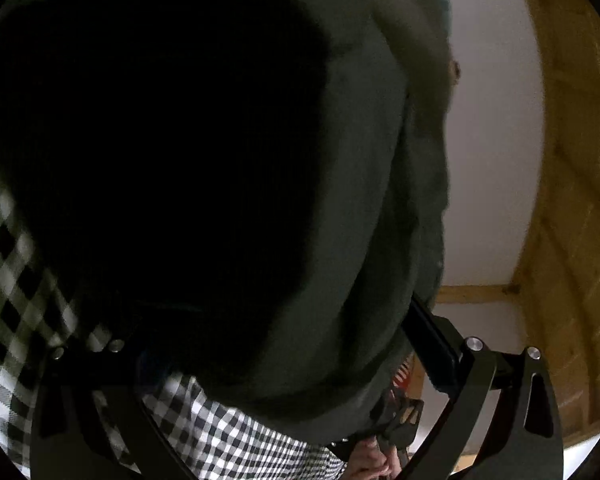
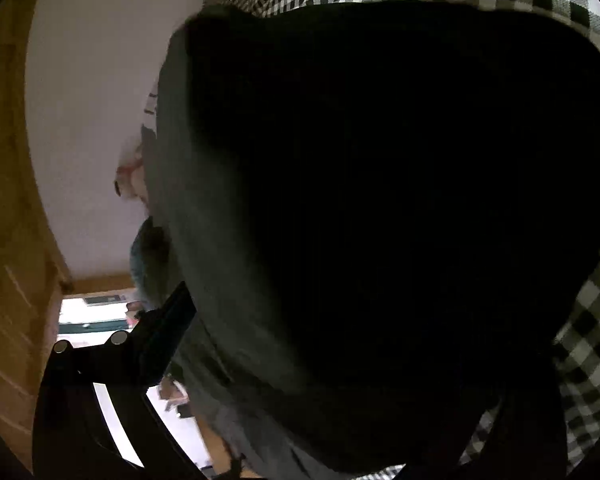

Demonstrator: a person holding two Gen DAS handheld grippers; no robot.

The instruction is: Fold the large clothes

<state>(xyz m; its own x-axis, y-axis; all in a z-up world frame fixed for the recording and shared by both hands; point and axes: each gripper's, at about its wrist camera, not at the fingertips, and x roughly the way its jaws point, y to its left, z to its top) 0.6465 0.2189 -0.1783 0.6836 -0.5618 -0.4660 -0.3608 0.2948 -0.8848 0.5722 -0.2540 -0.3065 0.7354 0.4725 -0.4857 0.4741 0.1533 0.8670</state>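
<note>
We see the dark green garment draped across both grippers' fingers, filling each view. Left gripper and right gripper: grip hidden by cloth, cannot tell. Checkered cloth behind.

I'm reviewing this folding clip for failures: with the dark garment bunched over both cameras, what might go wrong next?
1. The dark green garment fills both wrist views, so the fold would likely be placed nearly blind.
2. It bunches over the left gripper and right gripper; whether either grip is firm cannot be told, so a slip is possible.
3. The checkered cloth lies right beside it and may get dragged along.
</note>
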